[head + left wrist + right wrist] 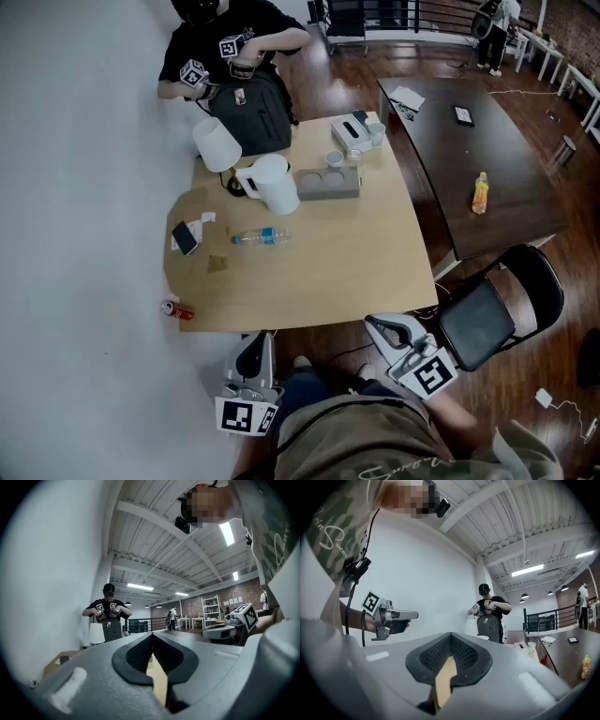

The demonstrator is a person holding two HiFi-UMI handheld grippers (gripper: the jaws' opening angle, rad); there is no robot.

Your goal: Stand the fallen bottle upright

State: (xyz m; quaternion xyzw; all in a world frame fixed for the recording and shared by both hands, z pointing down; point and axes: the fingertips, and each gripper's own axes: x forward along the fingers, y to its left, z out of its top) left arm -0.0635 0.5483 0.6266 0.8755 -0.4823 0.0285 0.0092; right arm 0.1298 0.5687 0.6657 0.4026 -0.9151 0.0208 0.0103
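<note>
A clear plastic bottle (pixel 261 236) with a blue label lies on its side on the light wooden table (pixel 328 272), left of the middle. Both grippers hang off the table's near edge, close to my body and well short of the bottle. My left gripper (pixel 255 345) points level at the table, its jaws met with nothing between them (pixel 151 637). My right gripper (pixel 377 324) is also shut and empty (pixel 451 635). The bottle does not show in either gripper view. The left gripper (pixel 389 618) shows in the right gripper view.
Beyond the bottle stand a white jug (pixel 274 183), a white shade (pixel 217 143), a grey tray (pixel 328 183) and a tissue box (pixel 352 136). A phone (pixel 185 238) and a red can (pixel 177 309) lie at the left. A person (pixel 225 47) with a backpack (pixel 251 108) stands opposite. A black chair (pixel 492 309) is right.
</note>
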